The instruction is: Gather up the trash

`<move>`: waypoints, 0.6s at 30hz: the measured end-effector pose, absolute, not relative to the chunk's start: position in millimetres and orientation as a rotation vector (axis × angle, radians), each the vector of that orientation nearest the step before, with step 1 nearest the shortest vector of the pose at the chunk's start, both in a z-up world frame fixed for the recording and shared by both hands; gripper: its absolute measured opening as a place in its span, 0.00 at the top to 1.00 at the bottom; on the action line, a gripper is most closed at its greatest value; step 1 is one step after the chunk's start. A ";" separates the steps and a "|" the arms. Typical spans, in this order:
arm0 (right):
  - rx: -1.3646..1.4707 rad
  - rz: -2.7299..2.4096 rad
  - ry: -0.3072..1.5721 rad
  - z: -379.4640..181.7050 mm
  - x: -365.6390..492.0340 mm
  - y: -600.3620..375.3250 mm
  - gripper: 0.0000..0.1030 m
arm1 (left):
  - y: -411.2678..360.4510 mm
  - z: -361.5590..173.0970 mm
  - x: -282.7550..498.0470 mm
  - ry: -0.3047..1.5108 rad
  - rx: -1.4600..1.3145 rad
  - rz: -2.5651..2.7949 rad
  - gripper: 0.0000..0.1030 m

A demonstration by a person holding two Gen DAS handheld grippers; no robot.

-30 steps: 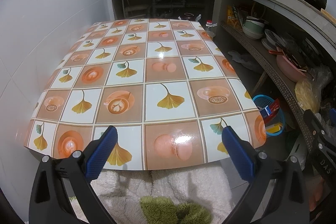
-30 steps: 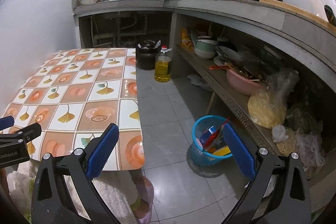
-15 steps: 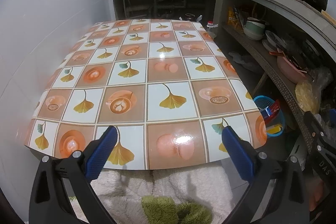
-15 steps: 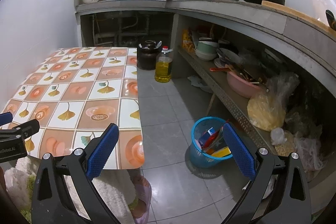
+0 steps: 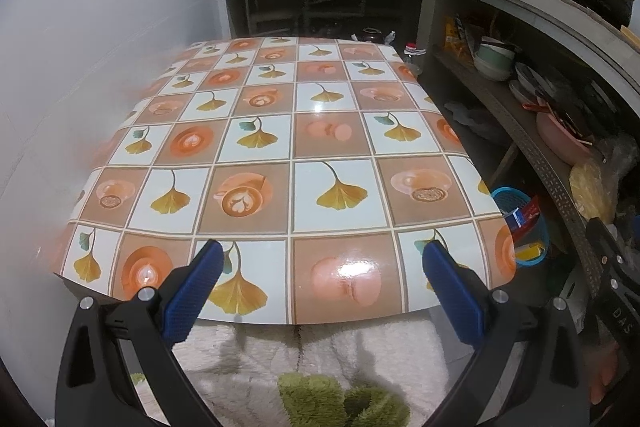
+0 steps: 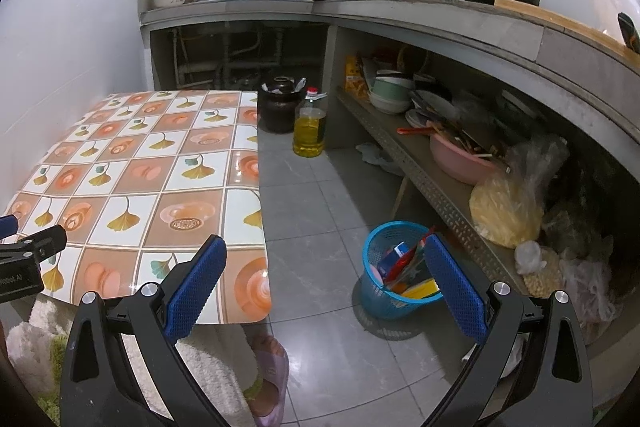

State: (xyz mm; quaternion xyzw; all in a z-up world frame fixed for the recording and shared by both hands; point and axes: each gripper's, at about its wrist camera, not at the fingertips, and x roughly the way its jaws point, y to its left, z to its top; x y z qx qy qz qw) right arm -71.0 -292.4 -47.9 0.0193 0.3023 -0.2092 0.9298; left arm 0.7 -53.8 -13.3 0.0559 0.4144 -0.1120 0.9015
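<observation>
A blue plastic waste basket (image 6: 394, 267) stands on the grey floor beside the table, holding several wrappers and packets; it also shows at the right as the basket (image 5: 520, 223). My left gripper (image 5: 322, 287) hangs open over the near edge of the table (image 5: 296, 131), nothing between its blue pads. My right gripper (image 6: 324, 283) is open too, held above the floor just left of the basket, and empty. The table's patterned cloth (image 6: 140, 179) carries no loose items.
A low shelf (image 6: 424, 171) under the concrete counter holds bowls, a pink basin (image 6: 460, 159) and plastic bags. An oil bottle (image 6: 309, 125) and a dark jar (image 6: 280, 105) stand on the floor. A slippered foot (image 6: 268, 379) and fluffy clothing lie below the table edge.
Both views have shifted slightly, with the table edge a little farther from the left gripper. Both grippers stay open and empty.
</observation>
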 end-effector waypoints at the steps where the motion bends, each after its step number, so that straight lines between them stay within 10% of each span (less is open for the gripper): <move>1: 0.040 -0.429 0.619 -47.9 -71.0 -292.7 0.08 | -51.6 -12.8 1.2 0.857 0.108 -0.225 0.05; 18: 0.042 -0.427 0.616 -47.3 -68.9 -294.6 0.08 | -25.4 -12.6 6.6 0.863 0.012 -0.136 0.05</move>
